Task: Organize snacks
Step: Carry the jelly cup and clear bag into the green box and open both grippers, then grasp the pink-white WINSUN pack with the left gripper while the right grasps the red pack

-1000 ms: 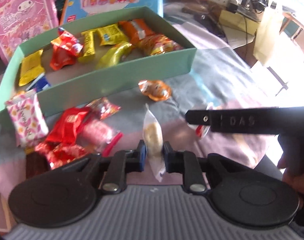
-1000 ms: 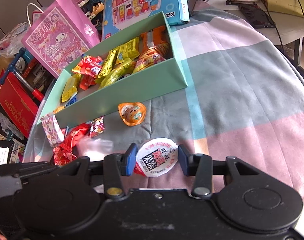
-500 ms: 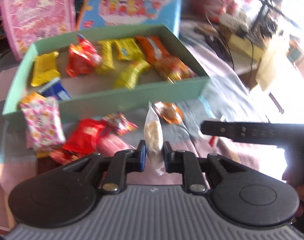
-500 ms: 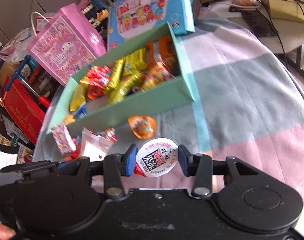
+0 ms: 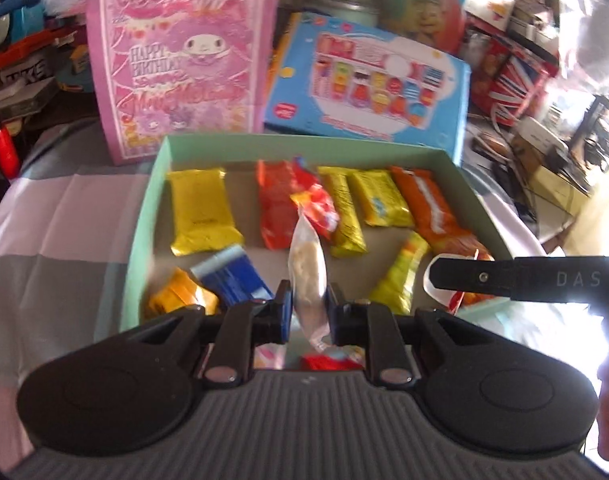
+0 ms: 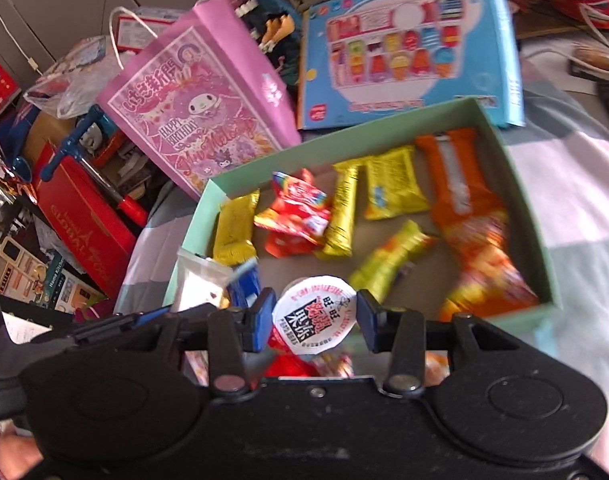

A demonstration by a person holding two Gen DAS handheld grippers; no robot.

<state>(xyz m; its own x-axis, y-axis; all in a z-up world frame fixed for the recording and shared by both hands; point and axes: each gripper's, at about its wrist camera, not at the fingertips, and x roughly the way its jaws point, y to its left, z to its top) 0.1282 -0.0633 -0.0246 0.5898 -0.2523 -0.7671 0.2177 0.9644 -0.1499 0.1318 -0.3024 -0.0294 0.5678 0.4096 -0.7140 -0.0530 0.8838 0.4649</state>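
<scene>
left gripper (image 5: 307, 314) clamped on a clear packet (image 5: 307, 276), held upright above the near edge of the green box (image 5: 144, 216). right gripper (image 6: 313, 322) clamped on a round jelly cup (image 6: 314, 320) above the same box, over the wrapped snacks (image 6: 344, 208) inside.

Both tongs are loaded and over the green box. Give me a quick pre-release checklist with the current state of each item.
1. Left tongs gripping the clear snack packet: ok, packet pinched upright between the fingers.
2. Right tongs gripping the round jelly cup: ok, lid faces the camera.
3. Both loads past the near wall of the green box: looks ok, height above the floor cannot tell.
4. Bare box floor to drop onto: ok, a gap lies between the blue packet and the yellow stick packet.
5. Tongs clear of each other: cannot tell, the right one crosses close in the left view.
</scene>
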